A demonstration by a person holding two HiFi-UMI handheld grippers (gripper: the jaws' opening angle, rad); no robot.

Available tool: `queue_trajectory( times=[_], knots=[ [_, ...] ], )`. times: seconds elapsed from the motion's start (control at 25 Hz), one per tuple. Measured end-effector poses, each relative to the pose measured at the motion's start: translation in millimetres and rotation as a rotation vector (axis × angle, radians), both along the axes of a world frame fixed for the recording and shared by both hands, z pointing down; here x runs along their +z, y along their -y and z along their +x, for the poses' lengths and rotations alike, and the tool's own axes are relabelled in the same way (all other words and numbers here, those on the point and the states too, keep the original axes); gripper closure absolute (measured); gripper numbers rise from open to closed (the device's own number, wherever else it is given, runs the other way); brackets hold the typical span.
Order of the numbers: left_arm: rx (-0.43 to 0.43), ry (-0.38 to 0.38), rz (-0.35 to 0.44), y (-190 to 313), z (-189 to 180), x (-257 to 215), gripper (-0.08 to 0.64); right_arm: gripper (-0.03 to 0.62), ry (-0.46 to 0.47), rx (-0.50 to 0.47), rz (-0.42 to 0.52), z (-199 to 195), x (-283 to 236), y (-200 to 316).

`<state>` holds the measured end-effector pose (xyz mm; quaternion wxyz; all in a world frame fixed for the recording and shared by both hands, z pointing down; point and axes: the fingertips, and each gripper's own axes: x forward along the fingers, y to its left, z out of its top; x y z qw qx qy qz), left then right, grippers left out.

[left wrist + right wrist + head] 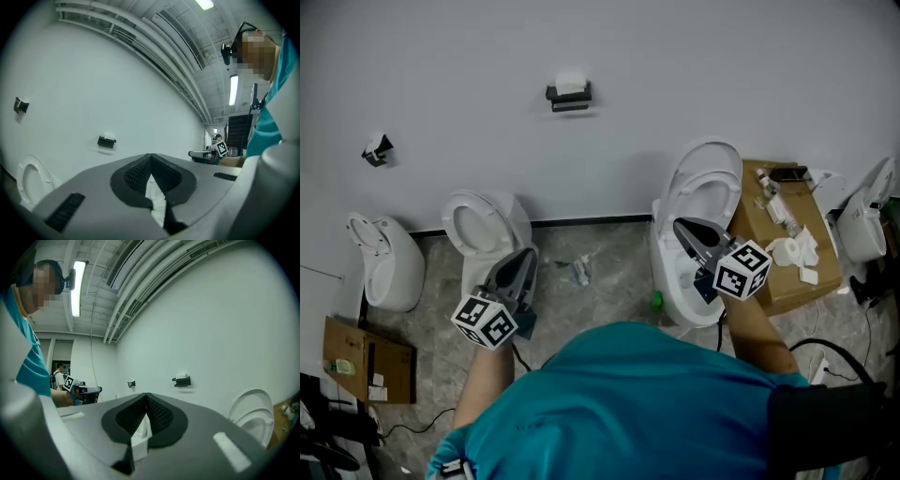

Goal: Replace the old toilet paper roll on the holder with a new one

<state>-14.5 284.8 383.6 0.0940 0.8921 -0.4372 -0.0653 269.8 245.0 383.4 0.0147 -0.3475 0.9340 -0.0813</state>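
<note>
On the wall at the left hangs a small black fixture (377, 150), and under it stands a white toilet (384, 272). The left gripper (528, 255) is in front of the next toilet (487, 204), its jaws pressed together with nothing between them. Higher on the wall, the holder (569, 97) carries the paper roll (571, 82), well apart from both grippers. The right gripper (682, 226) is over an open toilet (712, 157), jaws also pressed together, empty. A cardboard box (752, 225) stands at the right.
</note>
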Motion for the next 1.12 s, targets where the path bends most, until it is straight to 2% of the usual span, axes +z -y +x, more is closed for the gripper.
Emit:
queue_trajectory(
  times=[0.16, 0.32, 0.48, 0.84, 1.12],
  knots=[
    [-0.001, 0.002, -0.01, 6, 1, 6, 0.551, 0.589, 0.011, -0.006, -0.015, 1, 5, 11],
    [-0.008, -0.009, -0.015, 23, -14, 9, 0.552, 0.589, 0.006, -0.008, -0.033, -10, 13, 26],
    [0.022, -0.019, -0.021, 55, -33, 13, 0.551, 0.589, -0.007, 0.01, -0.043, -33, 16, 53],
    [0.151, -0.022, 0.009, 159, -110, -12, 0.551, 0.589, -0.011, 0.107, -0.026, -115, -4, 139],
    [0.209, -0.026, 0.029, 226, -166, -19, 0.551, 0.589, 0.007, 0.163, -0.012, -166, -19, 200]
  ],
)
